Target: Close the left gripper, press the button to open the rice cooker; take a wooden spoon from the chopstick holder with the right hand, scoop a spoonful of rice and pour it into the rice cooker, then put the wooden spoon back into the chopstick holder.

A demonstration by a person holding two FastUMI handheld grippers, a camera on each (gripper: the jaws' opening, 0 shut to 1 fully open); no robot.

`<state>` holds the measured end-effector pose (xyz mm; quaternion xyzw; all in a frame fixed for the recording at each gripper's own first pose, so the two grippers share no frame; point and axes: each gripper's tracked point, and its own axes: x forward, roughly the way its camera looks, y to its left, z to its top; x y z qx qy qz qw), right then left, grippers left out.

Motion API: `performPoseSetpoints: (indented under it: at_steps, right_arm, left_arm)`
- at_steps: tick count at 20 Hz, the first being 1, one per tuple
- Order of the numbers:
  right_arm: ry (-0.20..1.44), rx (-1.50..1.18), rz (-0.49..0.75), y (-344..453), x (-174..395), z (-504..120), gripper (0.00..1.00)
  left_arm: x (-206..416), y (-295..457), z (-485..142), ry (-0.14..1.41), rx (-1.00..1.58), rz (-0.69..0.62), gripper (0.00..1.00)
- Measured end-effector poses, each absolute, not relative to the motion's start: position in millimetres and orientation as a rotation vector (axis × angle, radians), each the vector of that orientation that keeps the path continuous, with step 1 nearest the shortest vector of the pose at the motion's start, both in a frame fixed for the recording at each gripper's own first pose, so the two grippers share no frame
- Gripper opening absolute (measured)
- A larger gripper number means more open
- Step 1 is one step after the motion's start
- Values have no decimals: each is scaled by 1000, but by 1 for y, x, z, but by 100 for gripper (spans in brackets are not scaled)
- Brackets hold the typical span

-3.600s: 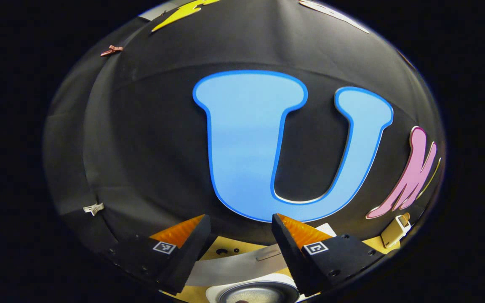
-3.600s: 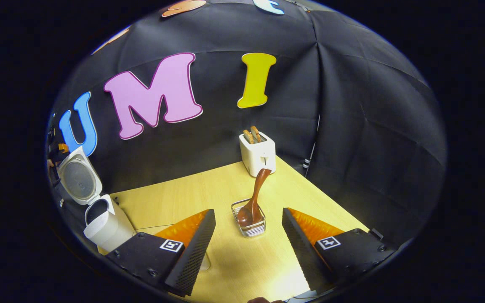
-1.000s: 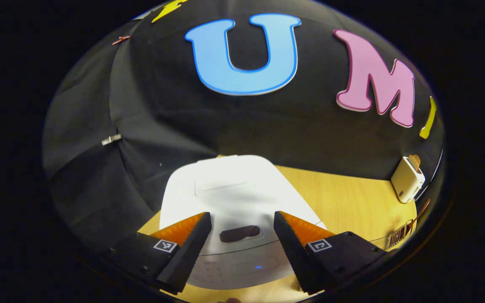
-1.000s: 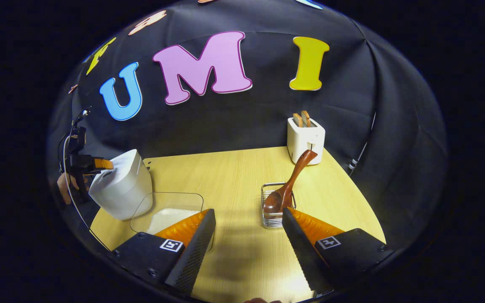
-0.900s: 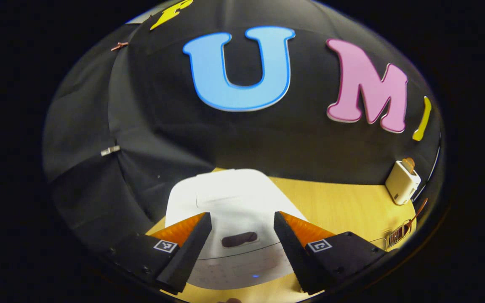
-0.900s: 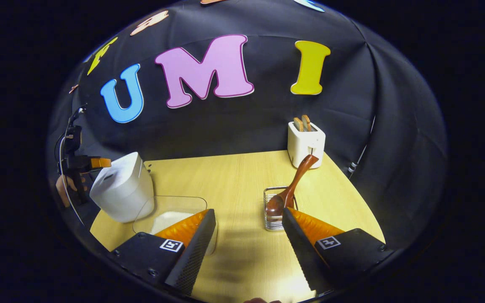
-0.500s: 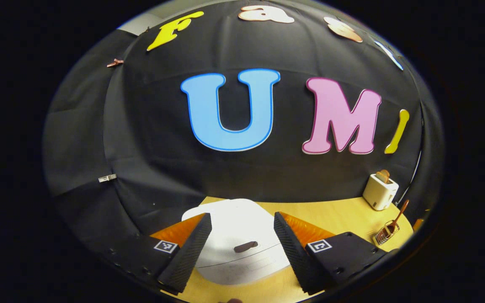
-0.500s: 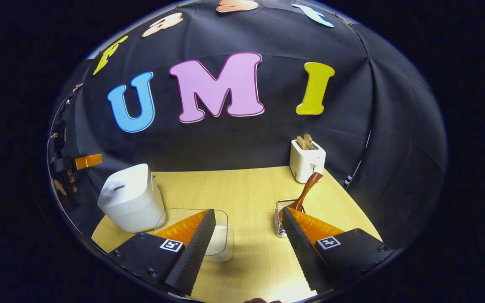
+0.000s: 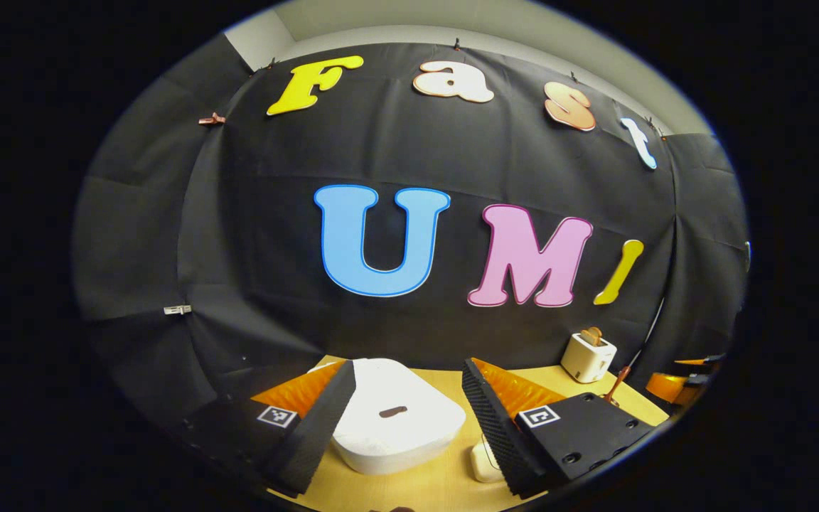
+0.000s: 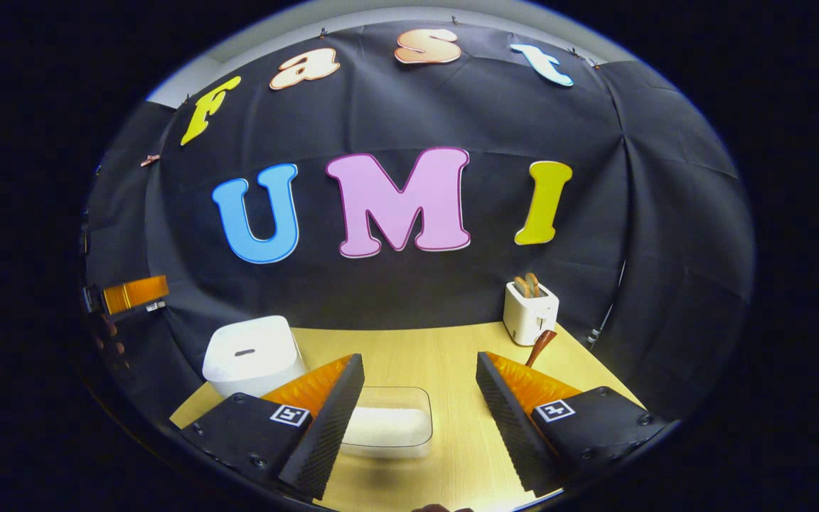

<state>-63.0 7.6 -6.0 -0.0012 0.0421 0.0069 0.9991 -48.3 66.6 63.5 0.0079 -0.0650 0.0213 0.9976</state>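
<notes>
The white rice cooker (image 9: 409, 434) stands on the wooden table with its lid down, a dark slot on top. My left gripper (image 9: 407, 367) hovers open, back from the cooker, nothing between its fingers. In the right gripper view the cooker (image 10: 249, 352) is at the left, and a clear container of rice (image 10: 389, 425) lies between my fingers. My right gripper (image 10: 420, 358) is open and empty above the table's near edge. The wooden spoon's handle (image 10: 542, 345) pokes up behind my right finger, which hides the chopstick holder. The left gripper (image 10: 132, 293) shows at the far left.
A white toaster (image 10: 530, 310) with bread in its slots stands at the table's back right by the black cloth wall. In the left gripper view the toaster (image 9: 588, 356), the spoon handle (image 9: 616, 384) and the other gripper (image 9: 680, 382) sit at the right.
The cooker's lid, open 3.6 s ago, is down. Over the last second both grippers have drawn back from the table and tilted up, so cooker, holder and toaster look smaller and lower.
</notes>
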Motion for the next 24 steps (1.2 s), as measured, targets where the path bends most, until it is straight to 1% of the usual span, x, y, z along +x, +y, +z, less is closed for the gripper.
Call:
performPoseSetpoints:
  at_steps: [3, 6, 8, 11, 17, 20, 24]
  right_arm:
    - [64, -5, 14, 14, -79, -1, 98]
    - [81, 5, 2, 16, -93, -13, 99]
    - [110, 6, -6, 16, -100, -30, 99]
    - [178, 13, -19, 12, -116, -63, 99]
    - [303, 46, 24, 28, -140, -103, 98]
    - [324, 49, 21, 24, -148, -106, 99]
    - [354, 63, 6, 15, -156, -116, 99]
  left_arm:
    - [-74, 52, 46, -129, -16, 13, 97]
    - [-92, 47, 13, -83, -70, 24, 97]
    - [-100, 41, -19, -27, -78, 18, 95]
    - [-105, 34, -50, 56, -57, -2, 95]
    - [-110, 11, -69, 97, -38, -73, 95]
    - [-115, 3, -78, 127, -30, -101, 95]
    - [-119, 2, -91, 149, -23, -100, 95]
